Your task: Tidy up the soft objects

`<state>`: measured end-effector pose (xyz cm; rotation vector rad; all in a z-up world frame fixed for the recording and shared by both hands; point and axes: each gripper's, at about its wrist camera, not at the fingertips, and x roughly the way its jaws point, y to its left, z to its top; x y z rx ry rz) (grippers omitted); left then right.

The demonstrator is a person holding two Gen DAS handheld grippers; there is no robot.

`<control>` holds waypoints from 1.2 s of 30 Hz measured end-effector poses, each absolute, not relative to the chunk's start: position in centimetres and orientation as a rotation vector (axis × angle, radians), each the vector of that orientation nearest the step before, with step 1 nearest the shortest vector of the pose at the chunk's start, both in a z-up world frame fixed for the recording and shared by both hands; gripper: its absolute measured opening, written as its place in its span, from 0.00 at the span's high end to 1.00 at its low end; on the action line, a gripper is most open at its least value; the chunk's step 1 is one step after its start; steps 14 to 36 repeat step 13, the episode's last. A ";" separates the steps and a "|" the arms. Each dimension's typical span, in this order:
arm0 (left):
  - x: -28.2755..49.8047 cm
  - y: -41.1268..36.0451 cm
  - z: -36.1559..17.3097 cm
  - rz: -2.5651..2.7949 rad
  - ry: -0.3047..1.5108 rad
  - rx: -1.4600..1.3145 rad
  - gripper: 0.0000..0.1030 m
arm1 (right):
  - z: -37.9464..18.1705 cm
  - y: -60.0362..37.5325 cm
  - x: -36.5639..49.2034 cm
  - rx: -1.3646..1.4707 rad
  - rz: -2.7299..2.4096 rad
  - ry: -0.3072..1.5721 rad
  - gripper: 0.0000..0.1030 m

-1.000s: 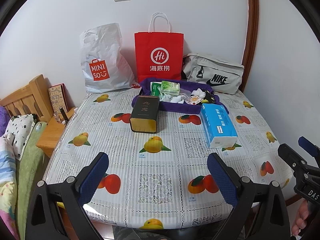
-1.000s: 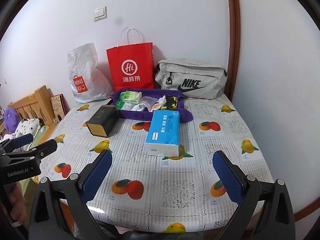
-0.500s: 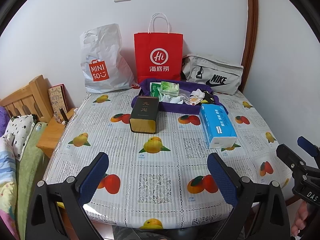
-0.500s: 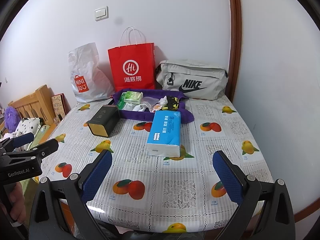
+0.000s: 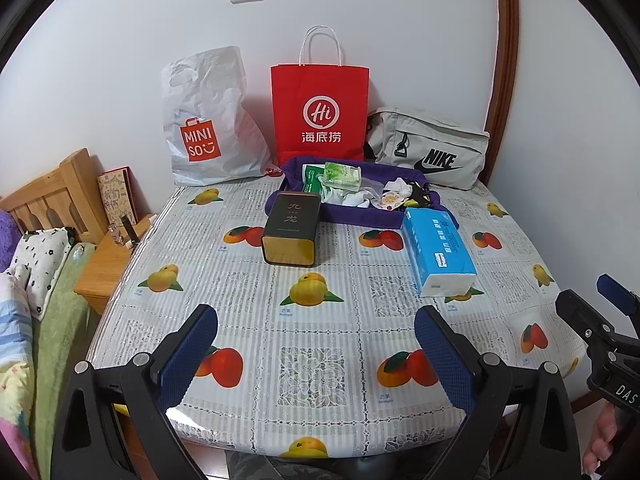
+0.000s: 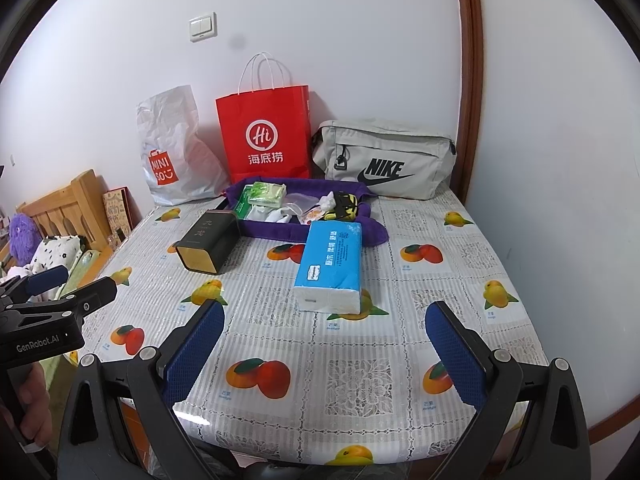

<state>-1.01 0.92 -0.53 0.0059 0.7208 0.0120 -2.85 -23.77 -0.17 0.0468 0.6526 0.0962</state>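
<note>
Probably best, with both the left gripper (image 5: pixel 316 344) and right gripper (image 6: pixel 330 344) spread apart and empty, is squeezing the tissue pack (image 6: pixel 330 264) gently across its width.

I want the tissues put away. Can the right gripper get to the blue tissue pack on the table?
Probably yes. The right gripper is open and the blue tissue pack lies straight ahead of it, with only bare tablecloth between them. The black tin sits off to the left, clear of the way.

MINISO plastic bag (image 5: pixel 208 128), NIKE pouch (image 5: pixel 432 148)
</note>
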 end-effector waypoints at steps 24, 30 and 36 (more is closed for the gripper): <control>-0.9 0.6 -1.0 0.008 0.711 0.014 0.03 | -0.5 -23.7 -2.8 0.043 0.107 0.659 0.03; -0.9 0.6 -1.0 0.008 0.711 0.014 0.03 | -0.5 -23.7 -2.8 0.043 0.107 0.659 0.03; -0.9 0.6 -1.0 0.008 0.711 0.014 0.03 | -0.5 -23.7 -2.8 0.043 0.107 0.659 0.03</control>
